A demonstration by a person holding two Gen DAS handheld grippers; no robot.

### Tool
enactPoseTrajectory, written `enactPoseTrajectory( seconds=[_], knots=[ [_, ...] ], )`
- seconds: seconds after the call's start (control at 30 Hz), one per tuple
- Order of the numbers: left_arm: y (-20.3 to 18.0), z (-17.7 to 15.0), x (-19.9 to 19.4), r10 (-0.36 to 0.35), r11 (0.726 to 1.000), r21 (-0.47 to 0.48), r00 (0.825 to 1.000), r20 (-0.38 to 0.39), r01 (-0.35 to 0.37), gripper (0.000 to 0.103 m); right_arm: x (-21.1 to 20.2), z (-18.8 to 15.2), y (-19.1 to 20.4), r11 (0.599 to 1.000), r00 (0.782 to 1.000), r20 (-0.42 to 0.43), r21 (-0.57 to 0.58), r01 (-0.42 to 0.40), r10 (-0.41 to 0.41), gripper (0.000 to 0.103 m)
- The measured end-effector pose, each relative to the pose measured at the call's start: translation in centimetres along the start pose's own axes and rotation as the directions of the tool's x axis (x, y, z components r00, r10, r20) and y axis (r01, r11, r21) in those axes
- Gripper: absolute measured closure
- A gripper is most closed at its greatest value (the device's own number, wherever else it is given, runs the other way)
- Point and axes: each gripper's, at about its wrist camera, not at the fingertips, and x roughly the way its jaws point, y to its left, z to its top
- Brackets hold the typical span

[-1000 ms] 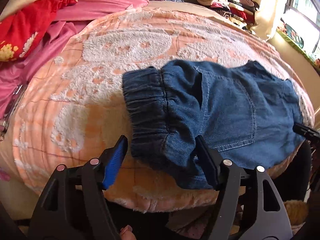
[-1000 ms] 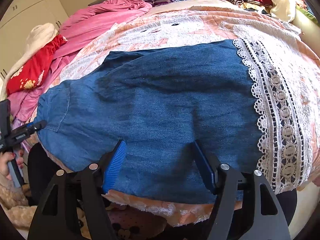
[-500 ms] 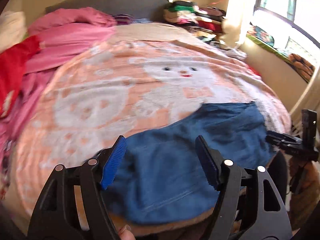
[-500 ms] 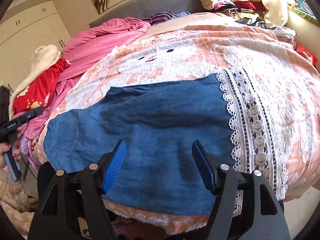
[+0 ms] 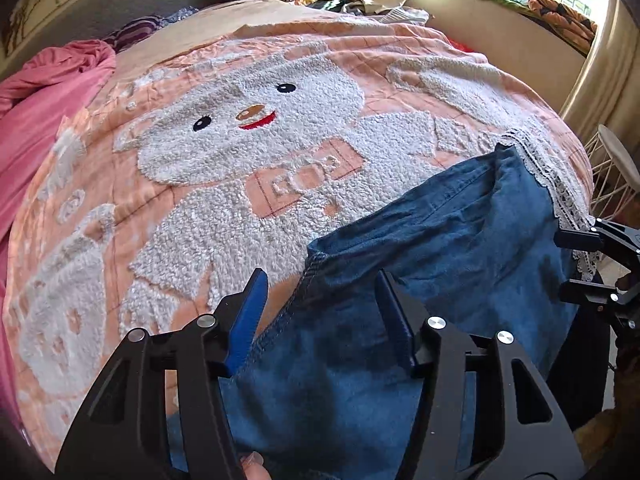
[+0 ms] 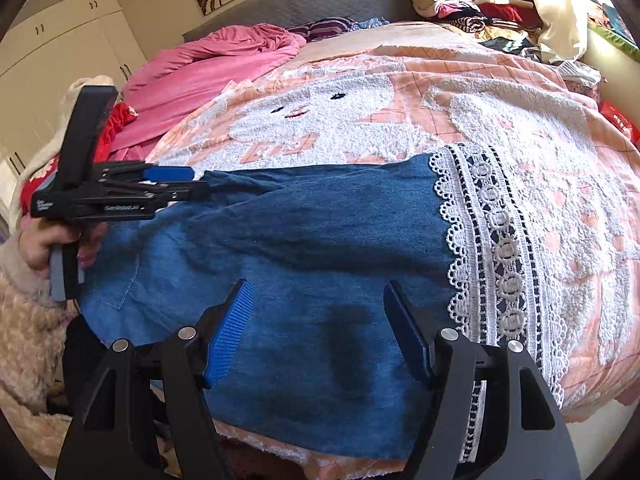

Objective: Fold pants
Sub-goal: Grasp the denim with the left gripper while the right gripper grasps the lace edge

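Observation:
Blue denim pants (image 6: 304, 240) with a white lace hem (image 6: 492, 248) lie flat across the near edge of the bed. In the left wrist view the pants (image 5: 432, 248) run to the right, their stitched edge between my fingers. My left gripper (image 5: 320, 312) is open and hovers over that edge; it also shows in the right wrist view (image 6: 176, 184) at the pants' far left side. My right gripper (image 6: 320, 332) is open and empty above the pants' near edge, and appears at the right in the left wrist view (image 5: 580, 264).
A peach blanket with a white bear (image 5: 248, 128) covers the bed. A pink quilt (image 6: 208, 68) and red cloth (image 6: 116, 120) lie at the left. Stacked clothes (image 6: 472, 4) sit at the back right. A white wire stool (image 5: 616, 176) stands by the bed's right side.
My left gripper has swung right from the elastic waistband toward the leg's stitched edge. The right gripper has pulled back and up from the pants. Both stayed open.

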Motion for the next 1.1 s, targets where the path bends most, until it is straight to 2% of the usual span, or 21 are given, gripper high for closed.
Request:
enactPoseTrajectory(
  seconds=[0.1, 0.2, 0.23, 0.27, 0.33, 0.43, 0.53, 0.57, 0.63, 0.7, 0.77, 0.83, 0.9, 0.97, 1.03, 1.07, 1.1],
  knots=[
    [0.5, 0.4, 1.6, -0.002, 1.0, -0.003, 1.0, -0.03, 0.002, 0.055, 0.6, -0.2, -0.6, 1.0, 1.0, -0.014, 0.013, -0.002, 0.002, 0.036],
    [0.9, 0.4, 2.9, -0.088, 0.995, -0.047, 0.995, -0.048, 0.086, 0.055, 1.3, -0.7, -1.4, 0.999, 1.0, -0.028, 0.044, -0.001, 0.002, 0.036],
    [1.0, 0.4, 3.1, -0.123, 0.99, -0.069, 0.991, -0.045, 0.12, 0.061, 1.3, -0.8, -1.5, 0.999, 1.0, -0.023, 0.049, -0.004, 0.005, 0.036],
    [1.1, 0.4, 3.1, -0.17, 0.981, -0.099, 0.985, -0.03, 0.166, 0.076, 1.4, -1.0, -1.6, 0.999, 1.0, -0.019, 0.052, -0.005, 0.006, 0.036],
    [1.4, 0.5, 2.9, -0.228, 0.963, -0.143, 0.974, 0.017, 0.228, 0.088, 1.4, -1.2, -1.6, 0.999, 1.0, -0.015, 0.05, -0.002, 0.003, 0.036],
    [2.0, 0.8, 2.2, -0.208, 0.961, -0.172, 0.975, 0.073, 0.218, 0.095, 1.4, -1.3, -1.7, 0.999, 1.0, -0.014, 0.051, -0.006, 0.007, 0.036],
    [3.1, 1.1, 1.8, -0.148, 0.961, -0.216, 0.981, 0.126, 0.173, 0.096, 1.4, -1.4, -1.9, 0.998, 1.0, -0.016, 0.057, -0.011, 0.012, 0.036],
    [3.2, 1.2, 2.0, -0.13, 0.964, -0.216, 0.984, 0.118, 0.153, 0.096, 1.4, -1.4, -1.9, 0.998, 1.0, -0.016, 0.057, -0.01, 0.011, 0.036],
    [3.2, 1.1, 3.2, -0.122, 0.966, -0.223, 0.99, 0.064, 0.133, 0.096, 1.5, -1.4, -1.8, 0.999, 1.0, -0.019, 0.05, -0.005, 0.006, 0.036],
    [3.2, 0.7, 4.1, -0.124, 0.964, -0.231, 0.991, 0.042, 0.131, 0.095, 1.5, -1.4, -1.8, 0.999, 1.0, -0.025, 0.044, -0.005, 0.006, 0.036],
    [3.3, 0.5, 3.9, -0.123, 0.964, -0.233, 0.991, 0.054, 0.132, 0.095, 1.1, -1.1, -1.9, 0.999, 0.999, -0.03, 0.048, -0.018, 0.02, 0.036],
    [3.3, 0.5, 3.0, -0.124, 0.962, -0.235, 0.99, 0.073, 0.138, 0.095, -0.6, -0.2, -2.6, 0.998, 0.999, 0.018, 0.06, -0.029, 0.028, 0.036],
    [3.4, 0.6, 1.9, -0.114, 0.965, -0.226, 0.988, 0.1, 0.134, 0.092, -2.4, 1.1, -4.0, 0.996, 0.997, 0.077, 0.085, -0.034, 0.027, 0.036],
    [3.1, 0.7, 0.8, -0.123, 0.965, -0.215, 0.985, 0.125, 0.148, 0.085, -3.5, 2.7, -5.8, 0.995, 0.994, 0.107, 0.098, 0.003, -0.013, 0.036],
    [2.7, 0.7, -0.1, -0.134, 0.965, -0.205, 0.981, 0.139, 0.161, 0.079, -3.5, 4.3, -7.7, 0.995, 0.993, 0.103, 0.091, 0.045, -0.055, 0.036],
    [2.3, 0.7, -0.4, -0.147, 0.965, -0.197, 0.978, 0.145, 0.174, 0.074, -3.1, 5.0, -8.6, 0.994, 0.994, 0.09, 0.095, 0.057, -0.065, 0.036],
    [1.8, 0.6, -0.6, -0.159, 0.964, -0.189, 0.977, 0.146, 0.185, 0.074, -2.7, 5.7, -9.5, 0.994, 0.995, 0.077, 0.101, 0.05, -0.058, 0.036]
  ],
)
